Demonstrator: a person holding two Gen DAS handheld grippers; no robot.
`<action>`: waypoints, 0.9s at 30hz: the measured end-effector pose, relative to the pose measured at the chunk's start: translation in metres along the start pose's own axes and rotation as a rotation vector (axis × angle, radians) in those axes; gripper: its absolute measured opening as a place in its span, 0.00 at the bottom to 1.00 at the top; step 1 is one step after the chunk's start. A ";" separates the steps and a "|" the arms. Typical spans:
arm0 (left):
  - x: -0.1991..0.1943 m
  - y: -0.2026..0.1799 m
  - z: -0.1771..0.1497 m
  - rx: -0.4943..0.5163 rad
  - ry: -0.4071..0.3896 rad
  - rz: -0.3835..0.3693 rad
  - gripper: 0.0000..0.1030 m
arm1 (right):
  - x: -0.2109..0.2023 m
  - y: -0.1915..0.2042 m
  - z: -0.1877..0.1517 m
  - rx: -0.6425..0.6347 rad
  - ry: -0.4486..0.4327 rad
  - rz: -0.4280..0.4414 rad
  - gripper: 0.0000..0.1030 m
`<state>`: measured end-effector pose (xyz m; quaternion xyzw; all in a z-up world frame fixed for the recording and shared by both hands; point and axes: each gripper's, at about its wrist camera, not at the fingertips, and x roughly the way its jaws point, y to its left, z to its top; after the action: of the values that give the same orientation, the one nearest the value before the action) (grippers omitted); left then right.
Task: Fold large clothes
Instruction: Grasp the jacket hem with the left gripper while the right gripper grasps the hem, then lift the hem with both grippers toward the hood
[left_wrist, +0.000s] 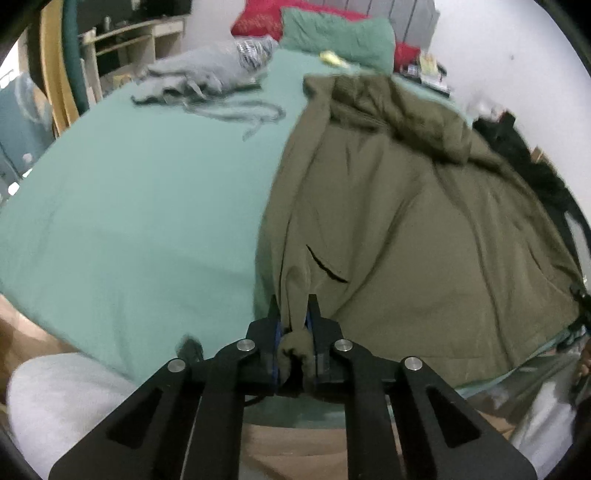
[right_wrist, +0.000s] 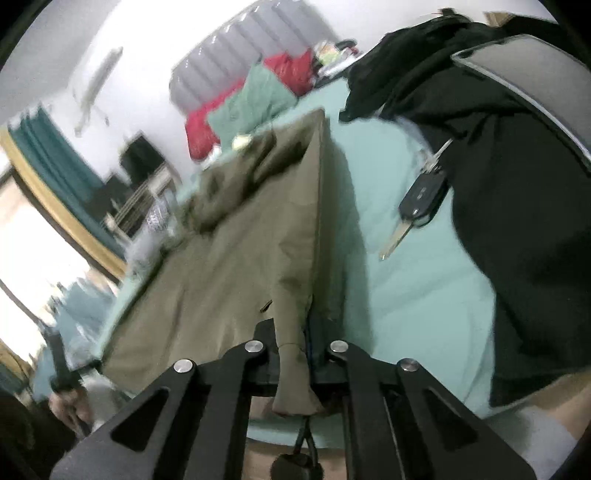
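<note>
Left gripper (left_wrist: 293, 314): clamped on a bunched fold at the hem of the olive jacket (left_wrist: 406, 221), by the near edge of the bed (left_wrist: 129, 203).
Right gripper (right_wrist: 295, 332): clamped on the jacket's other near hem corner, cloth hanging through the jaws.
Jacket axis: runs away from both grippers, hem nearest, hood (left_wrist: 399, 110) toward the pillows (left_wrist: 332, 33).
Nearer hand: neither; each holds one hem corner.
Beside: car key (right_wrist: 417, 206) and black garment (right_wrist: 517, 221) toward the bed's right edge.
Judged next move: hem carried toward the hood.
</note>
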<state>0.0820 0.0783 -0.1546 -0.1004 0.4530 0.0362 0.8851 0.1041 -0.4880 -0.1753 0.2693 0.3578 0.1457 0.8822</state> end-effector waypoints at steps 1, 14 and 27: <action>-0.009 -0.001 -0.001 0.008 -0.018 0.006 0.11 | -0.005 0.000 0.001 0.016 -0.013 0.019 0.06; -0.116 -0.002 -0.002 -0.008 -0.151 -0.113 0.07 | -0.102 0.032 0.000 -0.035 -0.141 0.068 0.06; -0.225 -0.013 0.001 0.015 -0.308 -0.176 0.06 | -0.194 0.090 0.007 -0.140 -0.315 0.108 0.06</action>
<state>-0.0474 0.0718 0.0299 -0.1265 0.3016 -0.0298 0.9445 -0.0325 -0.5044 -0.0119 0.2456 0.1893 0.1736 0.9347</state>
